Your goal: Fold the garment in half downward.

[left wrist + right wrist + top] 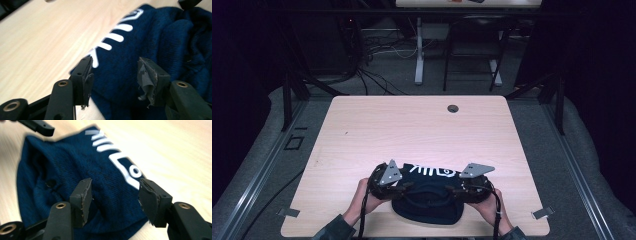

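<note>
A: While both hands are sitting at the near edge of the worktop, where is the garment lying?

B: Navy knit garment is lying crumpled on the worktop near the front edge, between the two hands. White lettering is showing on its far part.

A: Left hand-held gripper?

B: Jaws are standing spread in the left gripper view, with the knit's edge lying between them. Pads are not pressing on the cloth. The grey pad facing on one jaw is fraying.

A: Right hand-held gripper?

B: Same story. Jaws are standing apart in the right gripper view, hanging over the navy fabric by the white letters, pads not pinching anything I can see. Whether the tips are brushing the cloth, cannot tell.

A: Anything else?

B: The grippers are facing each other across the garment in the high view, grey three-cornered plates on top. A round grommet hole is sitting at the far middle of the worktop. Cables and a stand's legs are showing on the floor beyond.
</note>
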`<state>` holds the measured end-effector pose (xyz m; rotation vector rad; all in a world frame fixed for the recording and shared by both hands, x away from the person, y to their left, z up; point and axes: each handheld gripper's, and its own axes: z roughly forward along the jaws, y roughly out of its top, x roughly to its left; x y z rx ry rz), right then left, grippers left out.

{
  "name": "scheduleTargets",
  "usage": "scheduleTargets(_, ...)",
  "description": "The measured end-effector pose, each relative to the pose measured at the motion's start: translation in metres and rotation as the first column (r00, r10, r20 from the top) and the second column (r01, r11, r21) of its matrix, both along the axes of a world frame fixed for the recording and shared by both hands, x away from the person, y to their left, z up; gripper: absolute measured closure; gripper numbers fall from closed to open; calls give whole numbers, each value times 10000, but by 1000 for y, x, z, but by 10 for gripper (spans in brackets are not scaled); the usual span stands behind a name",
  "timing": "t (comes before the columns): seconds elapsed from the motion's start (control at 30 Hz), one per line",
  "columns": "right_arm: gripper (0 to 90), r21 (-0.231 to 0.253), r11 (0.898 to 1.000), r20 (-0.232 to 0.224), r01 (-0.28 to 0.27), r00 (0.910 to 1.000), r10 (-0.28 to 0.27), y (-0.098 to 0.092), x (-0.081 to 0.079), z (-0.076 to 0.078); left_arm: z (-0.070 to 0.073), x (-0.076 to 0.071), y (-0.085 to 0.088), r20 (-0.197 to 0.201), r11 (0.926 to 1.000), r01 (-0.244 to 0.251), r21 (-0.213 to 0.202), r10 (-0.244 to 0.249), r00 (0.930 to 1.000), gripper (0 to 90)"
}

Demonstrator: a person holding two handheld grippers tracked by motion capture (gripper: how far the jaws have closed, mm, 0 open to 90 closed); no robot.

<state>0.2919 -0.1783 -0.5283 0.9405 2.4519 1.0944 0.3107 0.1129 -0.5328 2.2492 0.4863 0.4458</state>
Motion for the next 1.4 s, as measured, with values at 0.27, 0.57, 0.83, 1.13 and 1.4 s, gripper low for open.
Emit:
scheduleTargets(0.27, 342, -445, 9987, -582, -260, 9980, 234, 9, 1, -17, -17, -1, -4, -528, 9978, 192, 635, -158, 9985, 404)
scheduleTargets(0.57, 249, -943, 9942, -807, -524, 9957, 448, 12, -4, -29, -26, -4, -4, -718, 9949, 252, 975, -183, 9973, 330)
scheduleTargets(0.83, 150, -1456, 9865, -814, -755, 9946, 641, 14, -1, -39, -33, -6, -2, -771, 9946, -225, 1010, 304, 9966, 246)
scheduleTargets(1.13, 79, -1343, 9870, -1071, -880, 9915, 738, 11, 16, -44, -36, -6, -2, -1131, 9939, -689, 861, 785, 9905, 232)
scheduleTargets(1.4, 57, -1245, 9885, -1270, -857, 9894, 698, 9, 29, -46, -37, -6, -2, -1203, 9930, -870, 799, 962, 9881, 222)
